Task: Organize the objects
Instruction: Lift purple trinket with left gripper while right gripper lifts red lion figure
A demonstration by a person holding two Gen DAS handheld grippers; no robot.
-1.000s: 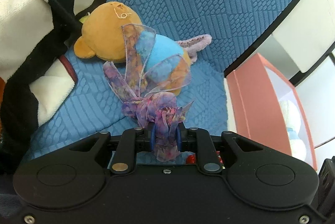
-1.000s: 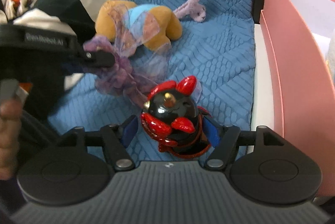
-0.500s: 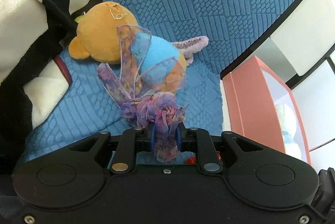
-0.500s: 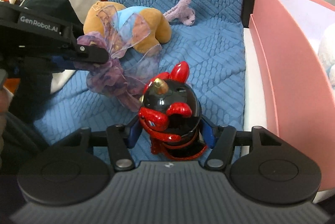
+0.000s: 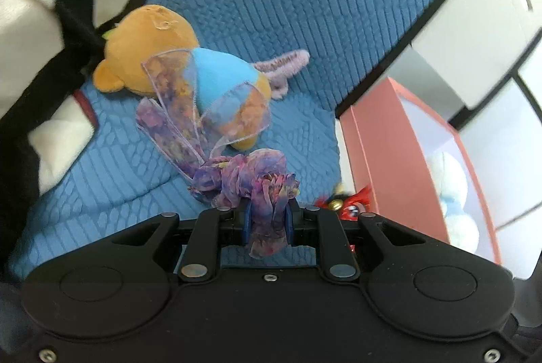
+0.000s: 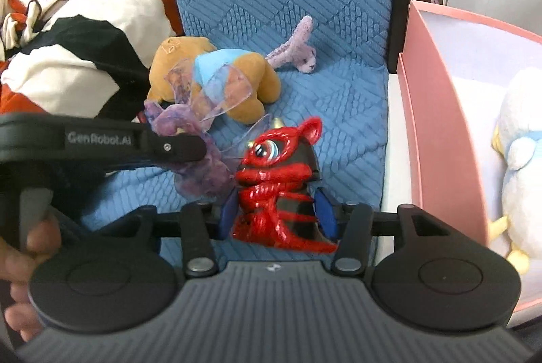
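On the blue quilted sofa seat (image 6: 352,112), a brown plush bear (image 6: 210,81) in a light-blue top lies on its side, with a small purple plush (image 6: 298,53) just behind it against the backrest. Left gripper (image 5: 267,220): fingers clenched on the gathered knot of a purple organza bow (image 5: 244,173), whose sheer loops spread up in front of the bear. Right gripper (image 6: 276,214): its jaws have just been closing, and the blue fingers (image 6: 323,212) now grasp the base of a glossy red-and-black figurine (image 6: 277,173) from both sides (the figurine is tilted, its eye facing the camera). In the right wrist view the left gripper reaches in from the left, the bow just beside the figurine's head, and a hand (image 6: 20,258) shows at the left edge. To the right of the seat stands a pink box (image 6: 437,125) holding a white-and-blue plush (image 6: 521,166). A black, white and orange blanket (image 5: 37,34) lies at the left.
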